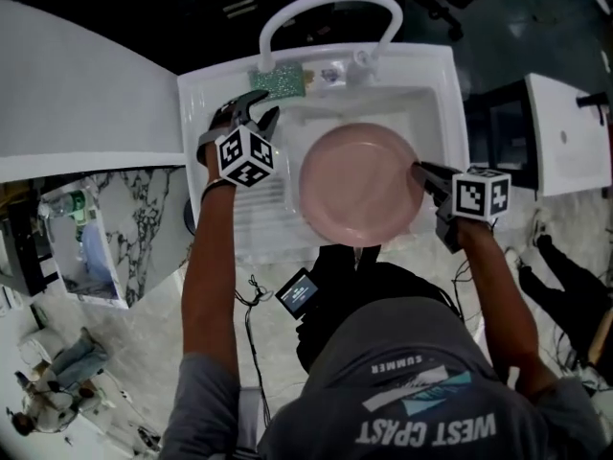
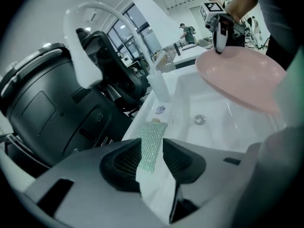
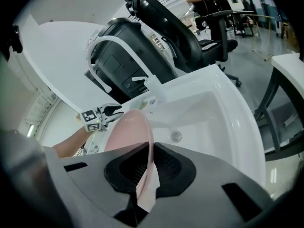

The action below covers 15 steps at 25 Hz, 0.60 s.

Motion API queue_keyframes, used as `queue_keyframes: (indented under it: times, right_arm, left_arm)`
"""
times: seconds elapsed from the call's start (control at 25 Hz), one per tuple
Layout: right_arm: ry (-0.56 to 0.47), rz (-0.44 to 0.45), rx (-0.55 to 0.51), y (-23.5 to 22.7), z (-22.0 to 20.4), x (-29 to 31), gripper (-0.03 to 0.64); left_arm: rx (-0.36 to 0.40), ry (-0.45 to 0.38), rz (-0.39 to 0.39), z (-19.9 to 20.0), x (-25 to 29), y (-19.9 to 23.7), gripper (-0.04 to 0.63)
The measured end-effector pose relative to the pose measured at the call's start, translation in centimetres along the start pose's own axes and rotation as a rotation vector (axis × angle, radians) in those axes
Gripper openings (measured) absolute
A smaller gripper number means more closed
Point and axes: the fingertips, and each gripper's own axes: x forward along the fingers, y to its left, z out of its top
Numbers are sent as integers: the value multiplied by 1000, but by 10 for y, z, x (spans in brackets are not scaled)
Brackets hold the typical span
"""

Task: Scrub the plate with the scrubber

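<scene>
Pink plate (image 1: 359,185) clamped at its rim by right gripper (image 1: 419,171) over sink (image 1: 450,94).

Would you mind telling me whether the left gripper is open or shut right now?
Open: the pads of the left gripper stand apart, pressing nothing; the green scrubber lies on the sink rim, in line with the gap.

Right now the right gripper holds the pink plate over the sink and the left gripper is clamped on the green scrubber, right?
Not clamped: the left gripper view shows the left gripper open, with the green scrubber lying on the sink ledge ahead of it. The rest stands.
</scene>
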Motion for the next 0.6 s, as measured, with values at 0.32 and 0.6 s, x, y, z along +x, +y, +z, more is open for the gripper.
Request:
queue_keyframes:
  times: [0.32,0.6]
  right_arm:
    - [112,94,-19,41,3,80,48]
    - [204,126,70,60,-13,146,49]
  left_arm:
    - [-356,-178,231,-29,-140,22,2]
    - [-578,-172,404,-79,-239,5,2]
